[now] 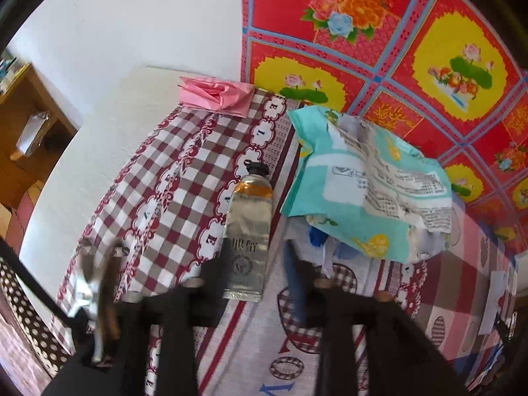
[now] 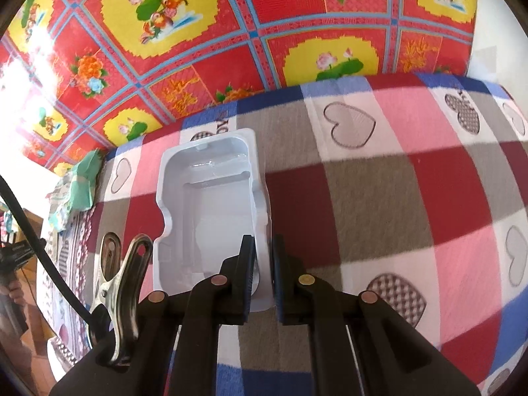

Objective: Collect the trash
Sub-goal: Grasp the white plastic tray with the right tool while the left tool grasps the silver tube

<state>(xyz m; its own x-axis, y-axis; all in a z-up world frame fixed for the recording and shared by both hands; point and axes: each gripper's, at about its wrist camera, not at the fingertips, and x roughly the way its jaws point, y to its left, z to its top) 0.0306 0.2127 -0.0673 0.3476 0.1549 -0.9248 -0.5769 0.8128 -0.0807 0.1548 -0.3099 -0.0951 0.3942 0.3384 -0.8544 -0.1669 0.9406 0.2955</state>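
Black left gripper [image 1: 255,264]: fingers spread, nothing pinched, hovering over the tube's crimped end
Silver tube [image 1: 248,234]: flat on the checked cloth [image 1: 184,178], black cap pointing away
Teal wrapper [image 1: 366,184]: crumpled, just right of the tube
Pink bag [image 1: 216,96]: folded, far edge
Right gripper [image 2: 263,264]: pinching the near right rim of the white plastic tray [image 2: 204,204], over the heart-print blanket [image 2: 379,178]

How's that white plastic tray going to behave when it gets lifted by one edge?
The white plastic tray looks thin and moulded, so probably light and a bit flexible. The right gripper pinches only its near rim, so it may sag or twist. Its glossy surface could slip.
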